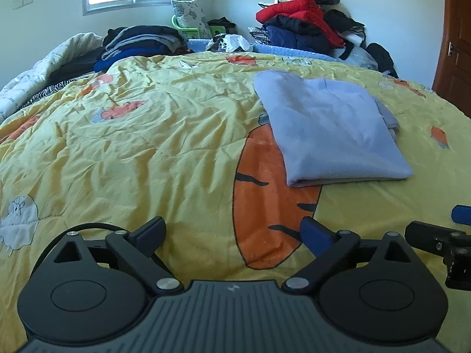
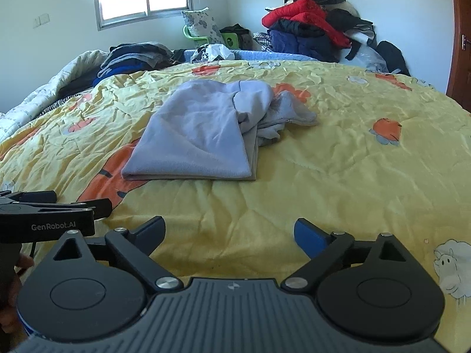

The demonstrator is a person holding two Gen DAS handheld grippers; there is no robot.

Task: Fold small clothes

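A pale lilac-grey garment (image 1: 329, 129) lies folded on the yellow quilt (image 1: 147, 147), its folded edge toward me. In the right wrist view the garment (image 2: 197, 141) shows a crumpled part bunched at its right side. My left gripper (image 1: 234, 232) is open and empty, low over the quilt, short of the garment and to its left. My right gripper (image 2: 229, 231) is open and empty, short of the garment and to its right. The right gripper shows at the right edge of the left wrist view (image 1: 435, 235). The left gripper shows at the left edge of the right wrist view (image 2: 59, 206).
The quilt (image 2: 338, 176) has orange carrot and sheep prints. A stack of dark folded clothes (image 1: 141, 44) sits at the far left. A heap of red, navy and black clothes (image 1: 306, 23) is piled at the far right. A wooden door (image 1: 453, 44) stands on the right.
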